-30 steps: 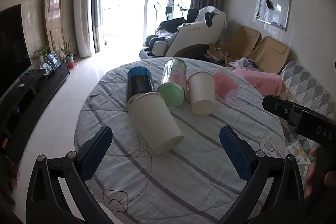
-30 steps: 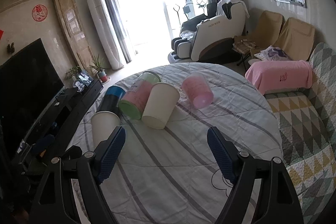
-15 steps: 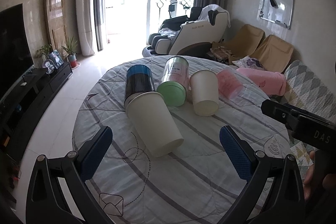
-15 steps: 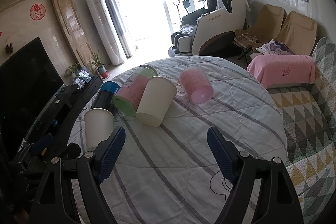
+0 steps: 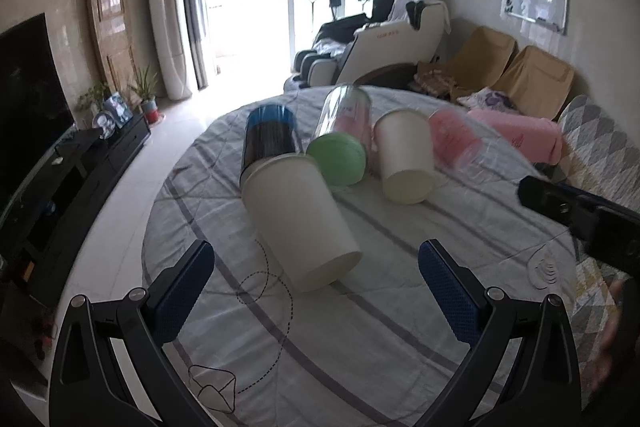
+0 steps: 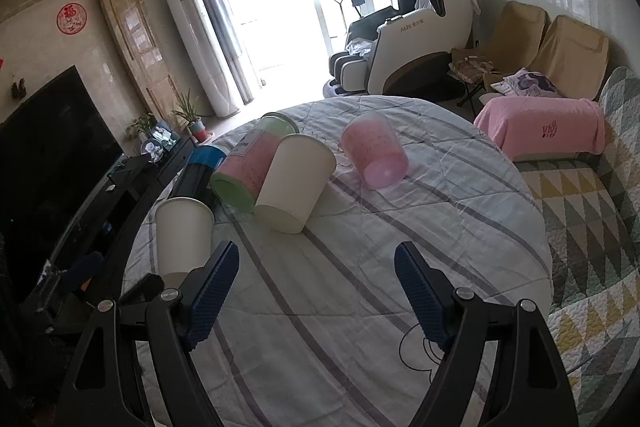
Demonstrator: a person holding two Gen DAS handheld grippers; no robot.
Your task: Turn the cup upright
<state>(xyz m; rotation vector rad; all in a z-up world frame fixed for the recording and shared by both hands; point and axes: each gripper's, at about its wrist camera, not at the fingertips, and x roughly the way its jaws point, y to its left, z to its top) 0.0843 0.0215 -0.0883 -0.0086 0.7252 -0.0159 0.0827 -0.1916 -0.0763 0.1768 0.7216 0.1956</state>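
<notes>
Several cups lie on their sides on a round table with a striped grey cloth (image 5: pixel 360 327) (image 6: pixel 360 287). A white paper cup (image 5: pixel 300 219) (image 6: pixel 182 235) lies nearest my left gripper (image 5: pixel 316 291), which is open and empty just short of it. Behind it lie a black and blue cup (image 5: pixel 268 143) (image 6: pixel 196 175), a clear cup with a green lid (image 5: pixel 340 143) (image 6: pixel 244 171), a second white cup (image 5: pixel 406 159) (image 6: pixel 294 183) and a pink translucent cup (image 5: pixel 454 139) (image 6: pixel 374 155). My right gripper (image 6: pixel 316 295) is open and empty, short of the second white cup.
A TV cabinet (image 6: pixel 80 211) runs along the table's left side. A sofa with a patterned quilt (image 6: pixel 588 227) and a pink blanket (image 6: pixel 548 123) stands to the right. A massage chair (image 6: pixel 400 55) stands beyond the table. The right gripper's body (image 5: pixel 580 215) shows in the left wrist view.
Both grippers have moved forward and a little lower toward the cups, which look larger now. The cups have not moved. Both grippers stay open.
</notes>
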